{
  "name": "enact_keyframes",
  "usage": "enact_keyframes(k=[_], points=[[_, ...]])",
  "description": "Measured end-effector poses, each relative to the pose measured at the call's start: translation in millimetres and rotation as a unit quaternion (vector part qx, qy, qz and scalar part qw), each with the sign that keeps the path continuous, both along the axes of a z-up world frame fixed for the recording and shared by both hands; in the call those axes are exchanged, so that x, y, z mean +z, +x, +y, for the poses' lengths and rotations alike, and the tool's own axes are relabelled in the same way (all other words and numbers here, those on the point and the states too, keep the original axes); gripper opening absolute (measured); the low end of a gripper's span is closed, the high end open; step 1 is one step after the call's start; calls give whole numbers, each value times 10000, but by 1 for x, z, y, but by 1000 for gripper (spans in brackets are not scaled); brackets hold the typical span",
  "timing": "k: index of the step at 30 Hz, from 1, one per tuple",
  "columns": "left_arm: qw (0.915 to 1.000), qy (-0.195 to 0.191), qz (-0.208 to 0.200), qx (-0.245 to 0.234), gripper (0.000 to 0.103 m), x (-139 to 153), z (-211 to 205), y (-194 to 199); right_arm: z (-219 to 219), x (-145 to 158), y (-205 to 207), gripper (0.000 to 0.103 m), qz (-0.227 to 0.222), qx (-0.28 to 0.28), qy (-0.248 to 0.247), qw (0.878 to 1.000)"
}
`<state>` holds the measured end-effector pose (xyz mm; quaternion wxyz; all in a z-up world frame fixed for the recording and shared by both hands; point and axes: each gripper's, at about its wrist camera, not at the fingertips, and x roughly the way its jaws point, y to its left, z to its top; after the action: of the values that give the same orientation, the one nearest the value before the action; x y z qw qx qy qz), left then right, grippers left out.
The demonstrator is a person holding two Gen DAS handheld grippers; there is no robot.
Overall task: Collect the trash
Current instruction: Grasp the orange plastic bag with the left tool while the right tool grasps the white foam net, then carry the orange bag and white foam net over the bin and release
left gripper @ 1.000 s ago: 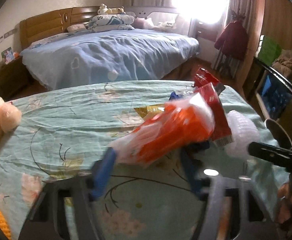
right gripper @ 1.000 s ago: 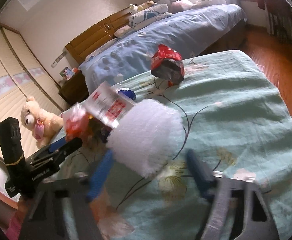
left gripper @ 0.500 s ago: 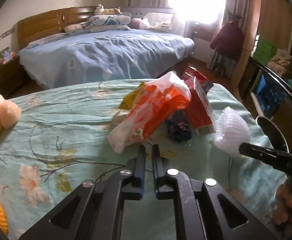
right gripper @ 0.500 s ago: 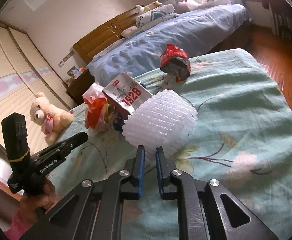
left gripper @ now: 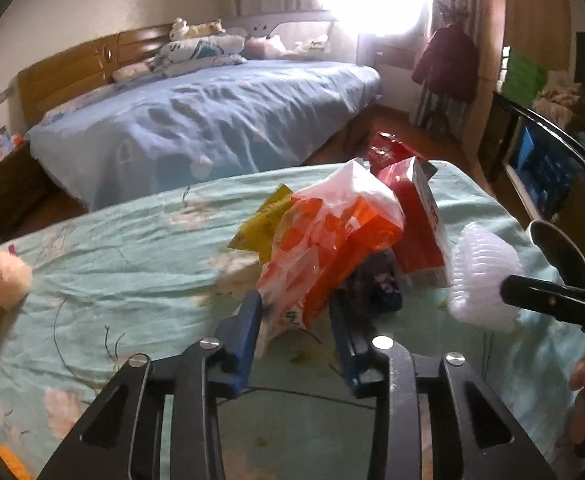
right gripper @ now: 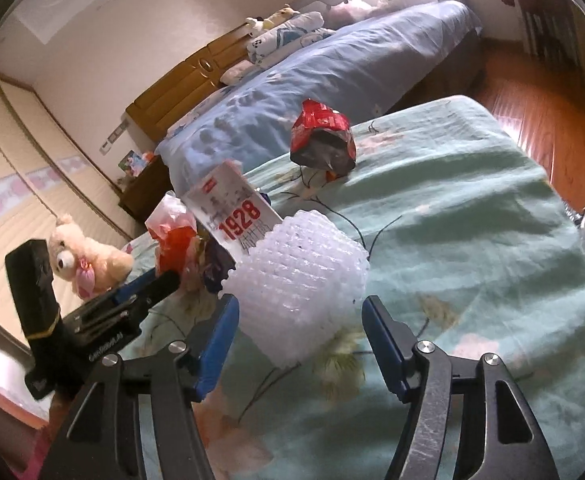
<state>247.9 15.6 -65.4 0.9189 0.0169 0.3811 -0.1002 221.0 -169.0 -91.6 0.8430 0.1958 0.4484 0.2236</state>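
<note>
The left gripper (left gripper: 296,320) stands spread around the tail of an orange plastic bag (left gripper: 332,240) — the right gripper (right gripper: 298,320), equally wide, flanks a white foam net (right gripper: 296,276) on the green bedspread (right gripper: 472,240).

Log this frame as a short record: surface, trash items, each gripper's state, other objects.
surface: bed with green floral sheet
trash pile: orange-white plastic bag, red carton, yellow wrapper
apart from pile: red snack bag
left gripper: open, bag's end between fingers
right gripper: open, around white foam net
other: teddy bear, blue bed
</note>
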Motion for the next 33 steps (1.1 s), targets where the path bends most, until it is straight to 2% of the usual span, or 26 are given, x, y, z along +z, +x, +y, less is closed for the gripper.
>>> enact_keyframes(k=[1,2,3,4,7,16,24,33], points=[[10000,-31,-10,-44,22,1,-1,-1,1,-1,1,49,10,15,12,10000],[10000,-50,-7,-59,20,1,-1,-1,3,-2,1,39,19,38,23,10000],[10000,-66,-14,-61,20,2,0,-3,4,-2,1,22,10,85,63,9999],[9999,-101,-20,-62,18,3,0,-5,4,-1,0,14,5,129,112,9999],[9997,-231,-17,-34,17,5,2,-14,4,2,-8,11,-65,197,152,9997],[9976,-686,130,7,16,13,-7,-57,-11,18,-40,10,-313,322,105,9989],[9969,-737,202,-196,16,21,-37,-81,-48,30,-67,10,-483,138,46,9987],[9955,-716,248,-576,16,29,-83,-90,-105,31,-88,10,-493,-330,-35,9982]])
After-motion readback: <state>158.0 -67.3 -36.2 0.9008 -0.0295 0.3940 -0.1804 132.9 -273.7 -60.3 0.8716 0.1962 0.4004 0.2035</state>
